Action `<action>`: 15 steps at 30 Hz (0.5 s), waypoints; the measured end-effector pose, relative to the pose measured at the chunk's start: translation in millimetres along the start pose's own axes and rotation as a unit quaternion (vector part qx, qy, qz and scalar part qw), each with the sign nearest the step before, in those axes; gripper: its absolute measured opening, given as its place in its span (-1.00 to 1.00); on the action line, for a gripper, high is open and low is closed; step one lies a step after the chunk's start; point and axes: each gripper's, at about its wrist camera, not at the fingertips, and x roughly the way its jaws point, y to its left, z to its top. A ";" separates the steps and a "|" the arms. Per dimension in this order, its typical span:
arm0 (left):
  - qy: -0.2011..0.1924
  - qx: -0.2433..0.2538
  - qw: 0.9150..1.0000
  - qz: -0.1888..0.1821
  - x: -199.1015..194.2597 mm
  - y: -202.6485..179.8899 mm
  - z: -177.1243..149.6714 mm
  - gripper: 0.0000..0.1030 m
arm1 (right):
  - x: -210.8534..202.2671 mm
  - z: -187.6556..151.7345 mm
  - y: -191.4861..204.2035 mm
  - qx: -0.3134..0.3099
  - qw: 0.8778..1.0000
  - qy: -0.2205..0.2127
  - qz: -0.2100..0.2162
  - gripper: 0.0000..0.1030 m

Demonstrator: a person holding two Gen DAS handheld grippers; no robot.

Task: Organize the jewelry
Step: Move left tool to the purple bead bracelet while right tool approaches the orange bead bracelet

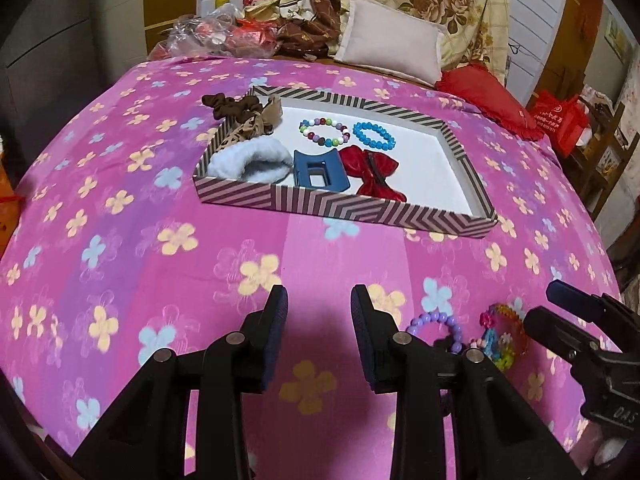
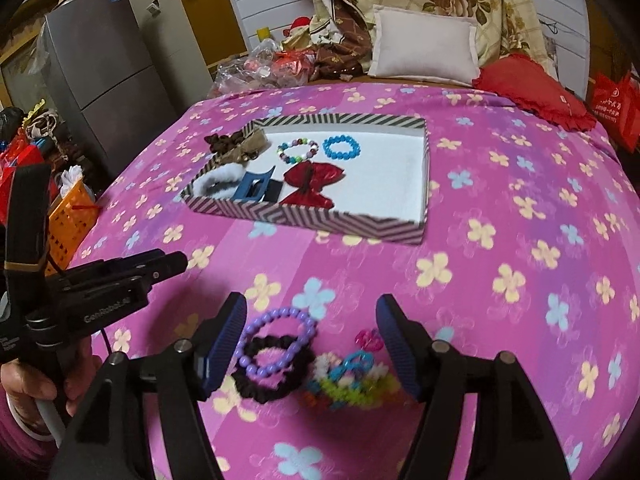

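Observation:
A striped tray (image 1: 336, 206) (image 2: 320, 216) lies on the pink bedspread. It holds scrunchies (image 1: 248, 114), a white fluffy band (image 1: 252, 158), a blue claw clip (image 1: 318, 170), a red bow (image 1: 374, 172), a multicolour bead bracelet (image 1: 324, 132) and a blue bracelet (image 1: 374, 136). My right gripper (image 2: 312, 344) is open, its jaws either side of a purple bead bracelet (image 2: 280, 340), a black scrunchie (image 2: 272, 372) and a colourful hair piece (image 2: 348, 376) on the bedspread. My left gripper (image 1: 320, 332) is open and empty, left of those pieces (image 1: 440, 324).
Pillows (image 2: 424, 48), a red cushion (image 2: 532, 92) and a bag pile (image 2: 272, 64) lie at the far end of the bed. An orange basket (image 2: 72, 216) and a grey fridge (image 2: 104, 80) stand to the left.

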 end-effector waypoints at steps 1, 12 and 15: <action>0.000 0.001 1.000 0.000 -0.4 -0.1 -1.3 -0.32 | -0.7 -3.6 1.3 0.000 1.000 0.003 0.006 0.37; 0.007 -0.003 1.000 0.004 -2.4 -1.3 -13.4 -0.32 | -6.3 -25.1 -6.4 0.015 1.000 0.012 0.002 0.37; 0.011 -0.001 1.000 0.000 -3.1 -4.9 -14.7 -0.32 | -10.0 -27.9 -10.5 0.014 1.000 0.010 -0.005 0.37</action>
